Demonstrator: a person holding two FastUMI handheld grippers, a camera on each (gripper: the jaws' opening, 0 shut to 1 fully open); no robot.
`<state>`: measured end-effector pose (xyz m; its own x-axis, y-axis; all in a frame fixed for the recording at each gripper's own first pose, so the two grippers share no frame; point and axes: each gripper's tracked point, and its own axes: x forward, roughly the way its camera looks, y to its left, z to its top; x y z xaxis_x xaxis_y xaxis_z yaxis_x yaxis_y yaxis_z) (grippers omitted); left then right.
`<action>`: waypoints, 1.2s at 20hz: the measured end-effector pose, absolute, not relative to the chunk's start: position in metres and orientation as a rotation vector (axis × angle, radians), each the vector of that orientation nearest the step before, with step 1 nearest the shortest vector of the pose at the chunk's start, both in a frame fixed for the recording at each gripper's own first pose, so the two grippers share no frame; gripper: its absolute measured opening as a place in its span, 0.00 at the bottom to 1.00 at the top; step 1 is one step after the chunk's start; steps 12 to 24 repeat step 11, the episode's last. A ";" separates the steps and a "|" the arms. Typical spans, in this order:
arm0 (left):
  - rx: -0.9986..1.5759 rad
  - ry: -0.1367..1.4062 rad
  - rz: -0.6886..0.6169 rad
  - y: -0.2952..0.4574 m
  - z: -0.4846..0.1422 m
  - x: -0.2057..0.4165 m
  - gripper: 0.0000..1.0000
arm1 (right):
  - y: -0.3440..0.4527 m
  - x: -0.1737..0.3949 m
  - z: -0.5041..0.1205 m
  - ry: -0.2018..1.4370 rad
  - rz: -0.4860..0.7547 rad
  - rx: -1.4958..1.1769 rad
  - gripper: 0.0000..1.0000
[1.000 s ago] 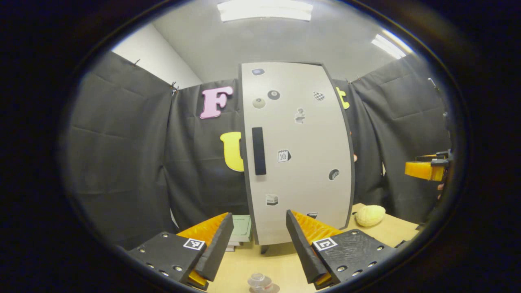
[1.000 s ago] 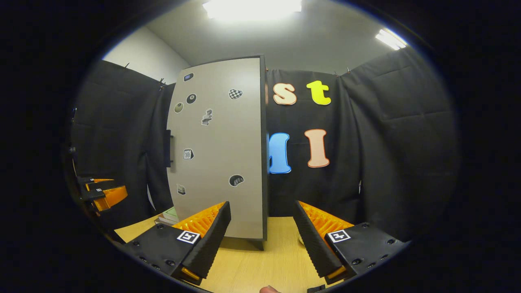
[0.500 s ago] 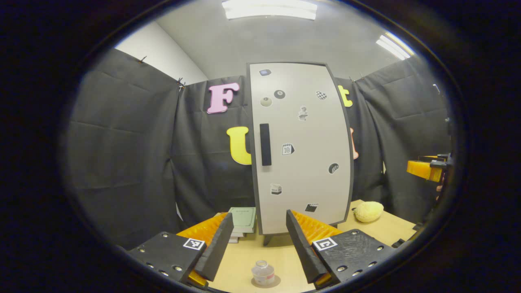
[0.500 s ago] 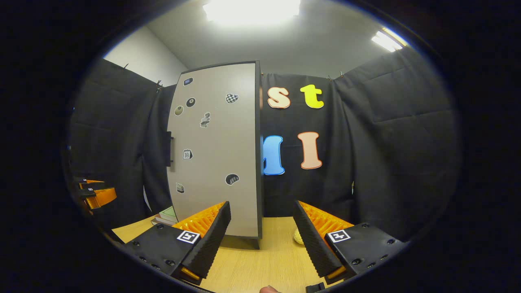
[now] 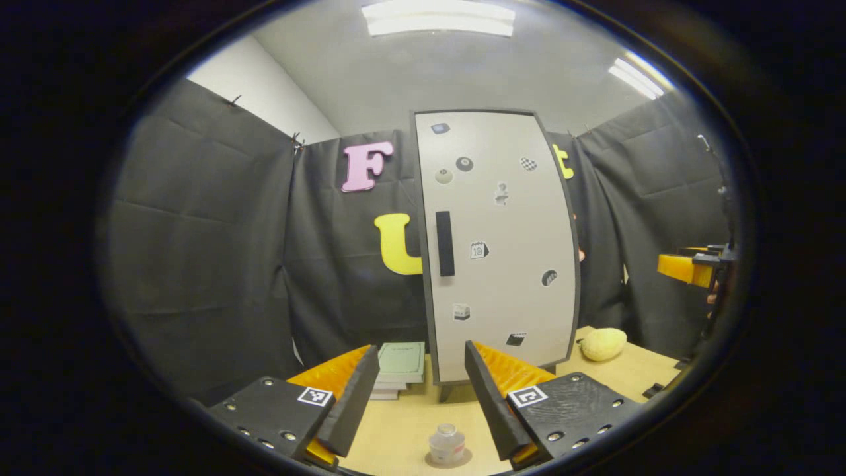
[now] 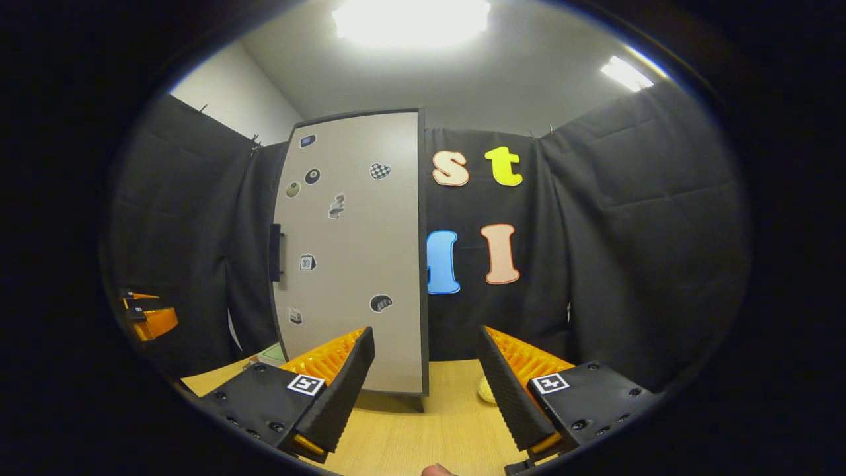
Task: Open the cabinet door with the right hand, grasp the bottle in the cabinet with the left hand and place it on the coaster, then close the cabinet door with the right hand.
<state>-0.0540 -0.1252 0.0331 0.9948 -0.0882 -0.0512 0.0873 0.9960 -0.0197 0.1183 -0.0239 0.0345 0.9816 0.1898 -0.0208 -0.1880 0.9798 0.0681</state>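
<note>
On the surface [image 5: 410, 423] between my left hand-held gripper's [image 5: 415, 396] spread fingers, the bottle [image 5: 446, 444] stands on the coaster [image 5: 462, 459] — nothing clamped. The cabinet [image 5: 502, 244] door is shut. My right hand-held gripper [image 6: 423, 387] hangs apart too, gripping nothing — a yellow sponge [image 5: 601, 344] lies beside the cabinet.

You worked in a staged recording booth, not a home; black cloth [image 6: 628, 231] walled a wooden table [image 6: 423, 430]; a lone cabinet [image 5: 502, 244] stood under ceiling lights [image 5: 439, 16].
</note>
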 end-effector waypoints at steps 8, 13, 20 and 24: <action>-0.020 0.050 -0.100 -0.122 0.031 -0.049 0.81 | -0.023 0.115 0.036 0.023 0.174 0.049 0.98; -0.033 0.046 -0.103 -0.121 0.032 -0.045 0.78 | -0.022 0.115 0.036 0.023 0.172 0.047 0.98; -0.033 0.046 -0.103 -0.121 0.032 -0.045 0.78 | -0.022 0.115 0.036 0.023 0.172 0.047 0.98; -0.033 0.046 -0.103 -0.121 0.032 -0.045 0.78 | -0.022 0.115 0.036 0.023 0.172 0.047 0.98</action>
